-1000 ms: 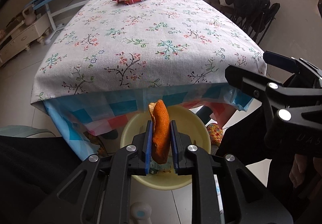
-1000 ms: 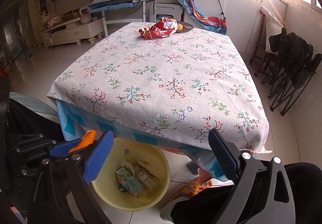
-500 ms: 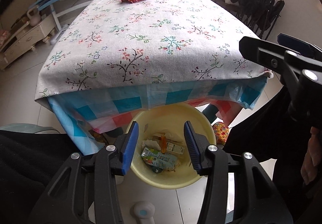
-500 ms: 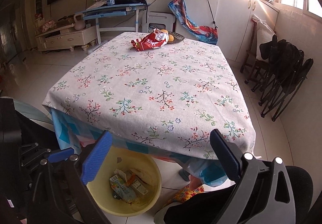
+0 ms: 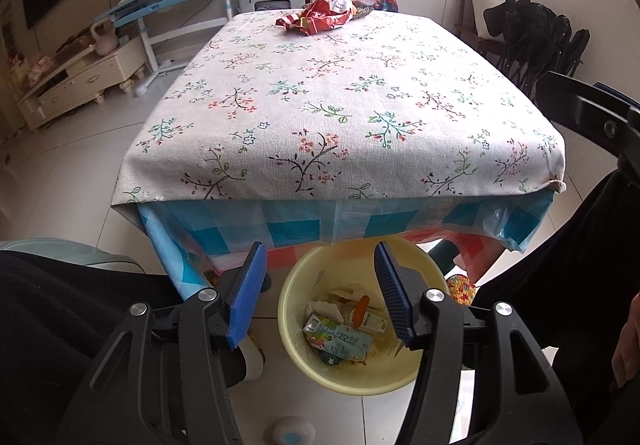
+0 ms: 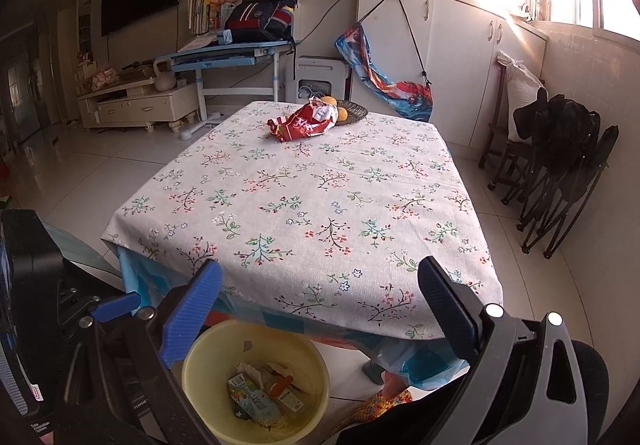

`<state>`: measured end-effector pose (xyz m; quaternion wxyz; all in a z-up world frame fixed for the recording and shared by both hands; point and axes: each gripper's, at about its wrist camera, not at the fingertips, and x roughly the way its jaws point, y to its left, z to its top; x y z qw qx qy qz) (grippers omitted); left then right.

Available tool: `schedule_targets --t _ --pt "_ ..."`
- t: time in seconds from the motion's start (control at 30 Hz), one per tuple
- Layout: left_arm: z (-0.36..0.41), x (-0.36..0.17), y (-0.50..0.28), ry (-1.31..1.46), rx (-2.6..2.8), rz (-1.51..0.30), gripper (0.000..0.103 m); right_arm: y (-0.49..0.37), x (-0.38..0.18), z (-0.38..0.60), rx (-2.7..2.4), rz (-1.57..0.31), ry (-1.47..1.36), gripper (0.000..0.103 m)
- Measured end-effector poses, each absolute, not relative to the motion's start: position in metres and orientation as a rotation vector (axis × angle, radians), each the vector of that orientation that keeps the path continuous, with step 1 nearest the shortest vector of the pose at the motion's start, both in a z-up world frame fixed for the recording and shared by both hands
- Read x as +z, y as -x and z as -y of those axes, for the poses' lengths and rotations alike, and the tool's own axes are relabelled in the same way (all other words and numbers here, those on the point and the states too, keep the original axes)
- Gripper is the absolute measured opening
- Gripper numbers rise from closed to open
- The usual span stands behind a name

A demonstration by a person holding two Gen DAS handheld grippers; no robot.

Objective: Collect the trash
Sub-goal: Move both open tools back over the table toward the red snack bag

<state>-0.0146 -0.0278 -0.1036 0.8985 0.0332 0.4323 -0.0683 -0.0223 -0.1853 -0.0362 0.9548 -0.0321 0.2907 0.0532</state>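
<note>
The left tongs hang over the yellow bin on the floor, blue pads apart and nothing between them; their jaws have just been opening. Down in the bin the orange peel lies on top of small drink cartons and crumpled paper. The bin stands at the near edge of the bench, partly under its hanging checked cloth. Farther right, the right tongs are held above the bench's near edge, spread wide and empty. At the far end of the flowered bench top a red snack bag lies crumpled, touching a dark fruit dish.
</note>
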Motion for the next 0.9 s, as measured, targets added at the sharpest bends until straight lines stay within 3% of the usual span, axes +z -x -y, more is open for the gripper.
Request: schedule_targets --t 0.9 --pt "0.010 -0.084 -0.002 0.006 -0.086 -0.821 0.069 0.006 -0.048 0.176 0.159 -0.661 0.022 0.094"
